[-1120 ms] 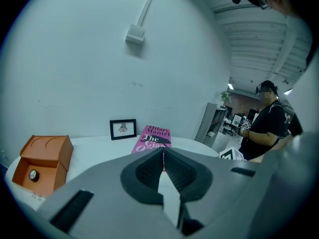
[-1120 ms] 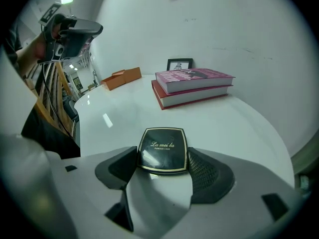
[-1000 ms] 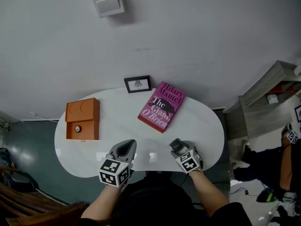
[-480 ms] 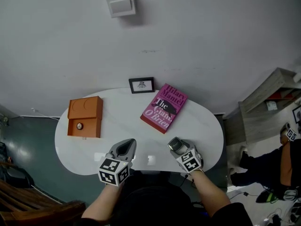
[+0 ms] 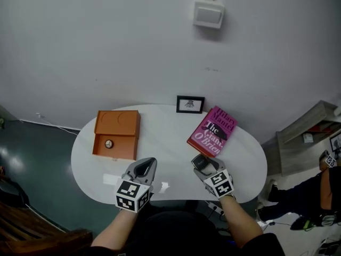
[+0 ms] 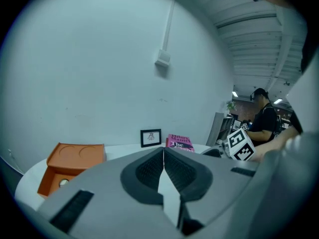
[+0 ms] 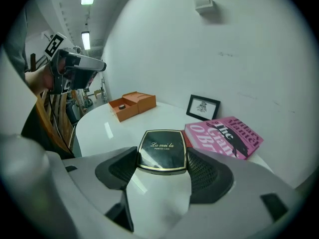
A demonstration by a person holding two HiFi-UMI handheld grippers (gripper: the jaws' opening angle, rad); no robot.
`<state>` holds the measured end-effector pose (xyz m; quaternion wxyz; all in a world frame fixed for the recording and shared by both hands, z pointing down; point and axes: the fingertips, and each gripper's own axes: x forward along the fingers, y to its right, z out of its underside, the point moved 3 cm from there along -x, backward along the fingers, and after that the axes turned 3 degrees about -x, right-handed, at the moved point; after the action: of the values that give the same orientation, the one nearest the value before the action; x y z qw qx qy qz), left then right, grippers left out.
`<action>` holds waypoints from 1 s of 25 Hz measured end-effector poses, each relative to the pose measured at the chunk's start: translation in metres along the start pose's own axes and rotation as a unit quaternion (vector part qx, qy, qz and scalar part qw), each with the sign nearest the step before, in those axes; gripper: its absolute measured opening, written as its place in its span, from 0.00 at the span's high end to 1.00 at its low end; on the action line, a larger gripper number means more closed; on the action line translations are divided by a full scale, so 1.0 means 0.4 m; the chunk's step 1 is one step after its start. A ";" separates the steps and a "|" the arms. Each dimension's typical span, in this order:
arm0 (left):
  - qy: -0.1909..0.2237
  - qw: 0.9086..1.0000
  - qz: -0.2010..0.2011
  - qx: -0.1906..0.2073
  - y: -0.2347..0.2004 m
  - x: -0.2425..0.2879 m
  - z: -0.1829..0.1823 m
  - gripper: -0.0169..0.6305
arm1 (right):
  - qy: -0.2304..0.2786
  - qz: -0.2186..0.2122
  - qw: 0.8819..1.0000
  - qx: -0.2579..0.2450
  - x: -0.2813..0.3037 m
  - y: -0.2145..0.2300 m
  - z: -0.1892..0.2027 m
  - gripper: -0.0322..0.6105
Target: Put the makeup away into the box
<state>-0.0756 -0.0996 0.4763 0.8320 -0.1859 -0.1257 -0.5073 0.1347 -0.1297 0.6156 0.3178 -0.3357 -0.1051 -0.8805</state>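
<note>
worktop [image 5: 165,143]: white, oval | left: orange box [image 5: 118,124], open | back: small frame [image 5: 190,104], seemingly upright | right: pink book [image 5: 212,132], flat, near frame

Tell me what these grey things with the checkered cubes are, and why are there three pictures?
A person holds two hand tools, called grippers, that pinch like tongs. One camera sits on the person's head and looks down at the white oval table. The other two ride on the grippers and look along their fingers. The left gripper is shut and empty. The fingers of the right gripper squeeze a black square powder compact with a gold rim. On the table are an open orange box with a small round thing inside, a pink book and a small black-framed picture. The compact probably goes in the box.
</note>
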 end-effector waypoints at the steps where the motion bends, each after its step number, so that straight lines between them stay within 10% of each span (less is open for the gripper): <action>1: 0.004 1.000 -0.002 0.001 -0.045 -0.025 -0.002 0.95 | 0.003 0.001 1.000 -0.001 0.024 -0.026 -0.037 0.51; 12: 0.025 0.999 -0.031 -0.018 -0.488 -0.312 0.015 0.95 | 0.030 -0.023 0.999 -0.024 0.276 -0.368 -0.389 0.51; 25: 0.038 0.993 -0.072 -0.083 -0.685 -0.409 0.053 0.95 | -0.010 -0.096 0.992 -0.084 0.457 -0.546 -0.503 0.51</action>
<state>-0.3941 -0.0740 0.4802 0.7793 -0.2254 -0.0649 -0.5811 -0.2131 -0.1299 0.5907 0.2017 -0.3579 -0.0655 -0.9094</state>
